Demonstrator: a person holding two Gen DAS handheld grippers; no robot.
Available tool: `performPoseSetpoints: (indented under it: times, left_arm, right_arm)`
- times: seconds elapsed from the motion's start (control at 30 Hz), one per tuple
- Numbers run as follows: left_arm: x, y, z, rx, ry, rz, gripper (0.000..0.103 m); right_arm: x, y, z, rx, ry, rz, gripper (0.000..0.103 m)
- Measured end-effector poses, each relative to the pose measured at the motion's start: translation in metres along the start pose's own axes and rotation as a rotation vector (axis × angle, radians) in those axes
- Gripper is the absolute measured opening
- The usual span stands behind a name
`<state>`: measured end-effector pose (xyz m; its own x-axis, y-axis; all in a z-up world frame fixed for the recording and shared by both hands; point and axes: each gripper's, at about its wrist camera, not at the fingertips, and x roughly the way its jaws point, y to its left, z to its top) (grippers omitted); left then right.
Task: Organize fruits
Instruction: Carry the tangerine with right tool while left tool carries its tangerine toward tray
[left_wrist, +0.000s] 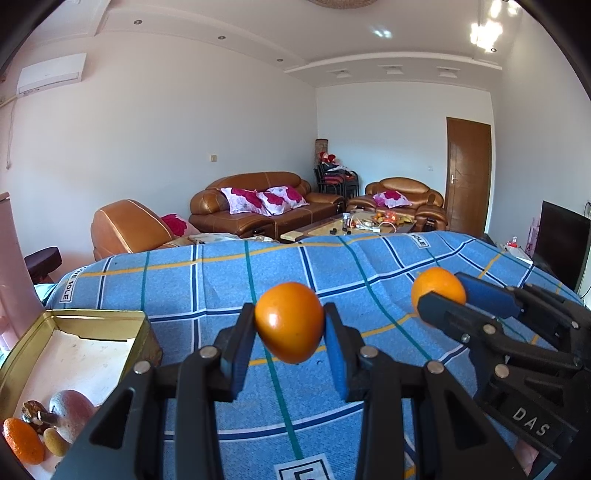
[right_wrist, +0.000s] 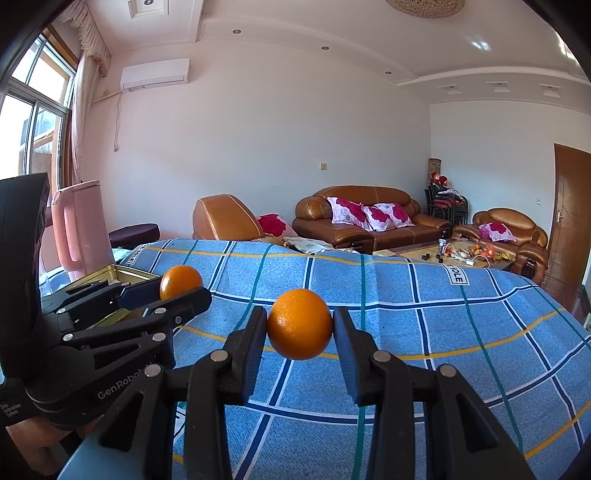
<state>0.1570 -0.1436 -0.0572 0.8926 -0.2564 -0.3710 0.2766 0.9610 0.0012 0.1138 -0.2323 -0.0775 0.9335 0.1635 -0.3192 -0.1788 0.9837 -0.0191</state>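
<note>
My left gripper (left_wrist: 290, 314) is shut on an orange (left_wrist: 290, 321) and holds it above the blue checked cloth (left_wrist: 207, 280). To its right, my right gripper (left_wrist: 443, 291) is shut on a second orange (left_wrist: 437, 286). In the right wrist view that second orange (right_wrist: 299, 325) sits between the right gripper's (right_wrist: 299, 317) pads, and the left gripper (right_wrist: 181, 288) with its orange (right_wrist: 181, 280) shows at the left. A gold tin (left_wrist: 140, 332) lies open at the lower left. It holds a small orange (left_wrist: 22, 439), a reddish fruit (left_wrist: 72, 410) and a small yellowish fruit (left_wrist: 55, 441).
A pink jug (right_wrist: 79, 225) stands behind the tin (right_wrist: 125, 273) near the window. Beyond the cloth's far edge are brown leather sofas (left_wrist: 258, 203), a cluttered coffee table (left_wrist: 351, 225) and a dark screen (left_wrist: 561, 240) at the right.
</note>
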Motion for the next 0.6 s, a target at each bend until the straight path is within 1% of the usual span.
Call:
performPoseSetpoints:
  times: [0.23,0.43,0.6]
  left_arm:
    - [-0.007,0.001,-0.004,-0.001,0.01,0.005,0.038]
    - [-0.009,0.004,-0.007,-0.014,0.04,0.002,0.038]
    - [-0.013,0.007,-0.012,-0.025,0.071,-0.017,0.038]
  right_arm:
    - [0.001,0.003,0.001,-0.003,0.0,0.006,0.039]
    - [-0.001,0.01,0.0,-0.004,0.009,0.03,0.039]
    - [-0.004,0.017,-0.002,-0.012,0.014,0.043,0.039]
